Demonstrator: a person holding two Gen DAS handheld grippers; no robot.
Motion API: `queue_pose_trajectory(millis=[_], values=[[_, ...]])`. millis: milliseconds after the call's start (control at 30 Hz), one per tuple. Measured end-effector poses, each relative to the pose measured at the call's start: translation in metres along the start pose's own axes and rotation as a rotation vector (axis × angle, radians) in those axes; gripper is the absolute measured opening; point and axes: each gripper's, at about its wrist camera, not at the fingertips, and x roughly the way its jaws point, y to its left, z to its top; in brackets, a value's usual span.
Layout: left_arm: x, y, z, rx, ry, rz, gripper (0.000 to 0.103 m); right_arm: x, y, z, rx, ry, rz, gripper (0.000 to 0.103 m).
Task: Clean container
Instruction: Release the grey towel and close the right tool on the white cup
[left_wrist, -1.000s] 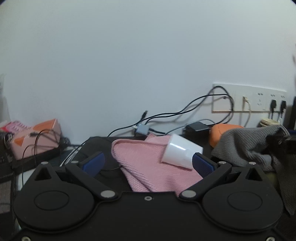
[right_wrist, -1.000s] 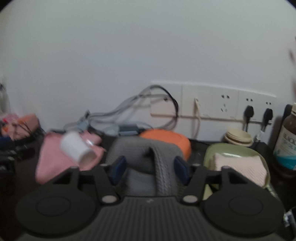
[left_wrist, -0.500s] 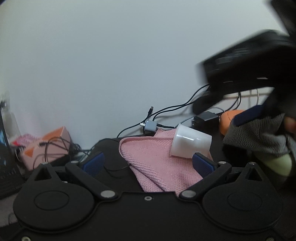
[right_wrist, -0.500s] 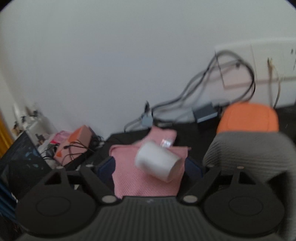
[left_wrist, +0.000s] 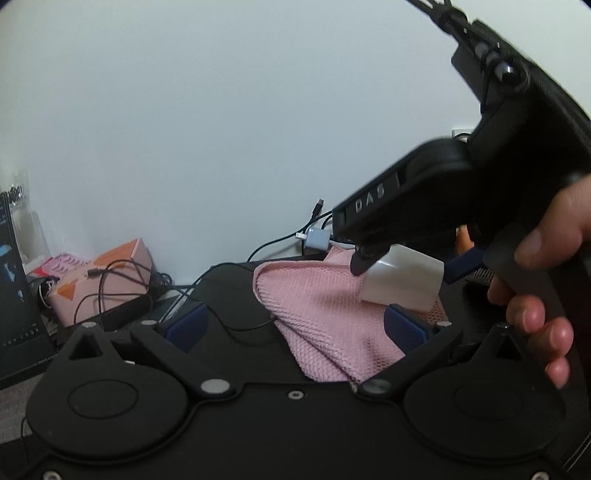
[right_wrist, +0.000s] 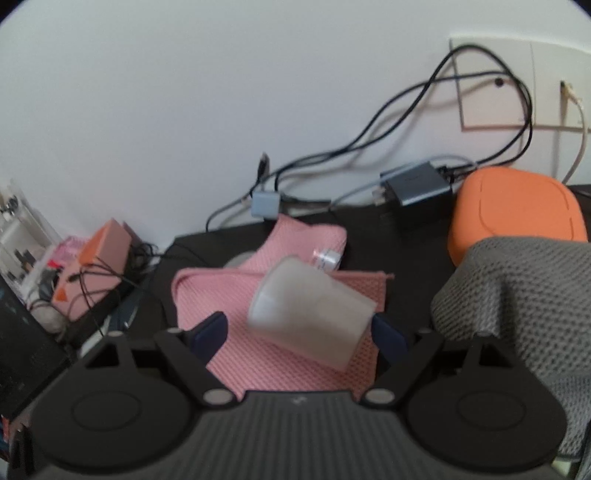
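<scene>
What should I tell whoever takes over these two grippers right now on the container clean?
Left gripper: jaws open, holding nothing, low over the pink cloth.
Right gripper: jaws have just been opening and now straddle the white cup; pads not pressing on it.
The cup lies on its side on the pink cloth. The grey cloth lies to the right, partly over an orange case.
Done: right gripper lined up on the cup.
Left: grasp the cup, wipe it.
</scene>
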Motion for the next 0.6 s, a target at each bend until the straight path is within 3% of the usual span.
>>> queue_pose_trajectory(millis=[100,333,600], values=[[-0.002,-0.001,0.000,0.006,-0.006,-0.005,0.103,0.003,0.001,-0.003,-0.035,0.002,-0.012,0.083],[-0.007,-0.009,-0.002,0.046,-0.032,-0.010,0.103,-0.002,0.004,-0.012,-0.142,-0.022,-0.050,0.061],[-0.005,-0.009,-0.002,0.044,-0.018,-0.020,0.103,-0.006,0.004,-0.015,-0.169,-0.036,-0.049,0.053]])
